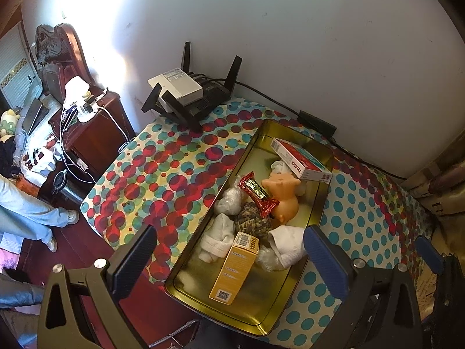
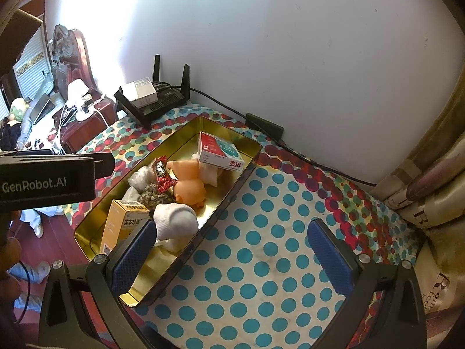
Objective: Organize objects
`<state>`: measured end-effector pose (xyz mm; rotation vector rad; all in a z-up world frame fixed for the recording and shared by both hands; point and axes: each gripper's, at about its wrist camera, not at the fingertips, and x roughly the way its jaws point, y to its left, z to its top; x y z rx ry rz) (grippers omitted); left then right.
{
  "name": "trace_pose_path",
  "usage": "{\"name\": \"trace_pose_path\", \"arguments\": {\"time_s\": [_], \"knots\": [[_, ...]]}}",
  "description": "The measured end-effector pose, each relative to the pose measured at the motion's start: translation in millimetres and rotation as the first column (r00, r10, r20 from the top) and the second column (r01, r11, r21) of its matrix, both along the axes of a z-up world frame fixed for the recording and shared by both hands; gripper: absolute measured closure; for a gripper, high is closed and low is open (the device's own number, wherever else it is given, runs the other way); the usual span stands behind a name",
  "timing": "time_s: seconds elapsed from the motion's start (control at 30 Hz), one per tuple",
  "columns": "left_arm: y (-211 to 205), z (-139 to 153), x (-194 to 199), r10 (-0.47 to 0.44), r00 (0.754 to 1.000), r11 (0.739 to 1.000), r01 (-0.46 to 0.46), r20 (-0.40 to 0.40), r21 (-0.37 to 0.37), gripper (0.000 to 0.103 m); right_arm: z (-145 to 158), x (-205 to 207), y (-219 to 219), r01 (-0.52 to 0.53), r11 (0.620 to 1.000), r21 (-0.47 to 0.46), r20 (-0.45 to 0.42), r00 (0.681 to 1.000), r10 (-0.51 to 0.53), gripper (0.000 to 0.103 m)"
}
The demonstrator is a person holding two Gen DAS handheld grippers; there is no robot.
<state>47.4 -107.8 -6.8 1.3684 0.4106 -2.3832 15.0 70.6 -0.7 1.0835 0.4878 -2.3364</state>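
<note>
Gold tin tray (image 1: 315, 200) on the dotted worktop (image 2: 261, 261) already holds pretty much everything: yellow box (image 1: 234, 267) at the near end, socks (image 1: 287, 244), rope ball (image 1: 254, 222), pig toy (image 1: 283, 196), red snack (image 1: 257, 193), and a red-white box (image 1: 300, 160) at the far end. Nothing loose on the cloth that I can spot, so the sorting looks basically done. Left gripper (image 1: 232, 256) and right gripper (image 2: 232, 257) both hover with jaws spread wide, holding nothing.

Two handheld grippers, black frames

Left gripper (image 1: 229, 250) and right gripper (image 2: 237, 250): blue textured finger pads (image 2: 328, 257), silver screws (image 2: 99, 258), white "GenRobot.AI" lettering (image 2: 34, 184).
</note>
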Motion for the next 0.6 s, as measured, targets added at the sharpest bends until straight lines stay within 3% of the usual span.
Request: {"name": "trace_pose_path", "arguments": {"time_s": [0.33,0.6], "knots": [[3.3,6.1,3.5,0.001,0.998,0.999,-0.003,-0.067,-0.032,0.000,-1.2,-0.4,0.0,0.002,1.000,0.003,0.005,1.000,-0.002,0.000],[3.7,5.4,2.2,0.012,0.998,0.998,-0.016,-0.065,-0.054,0.000,-3.3,-2.1,0.3,0.029,0.999,0.032,-0.005,1.000,-0.029,0.000]]}}
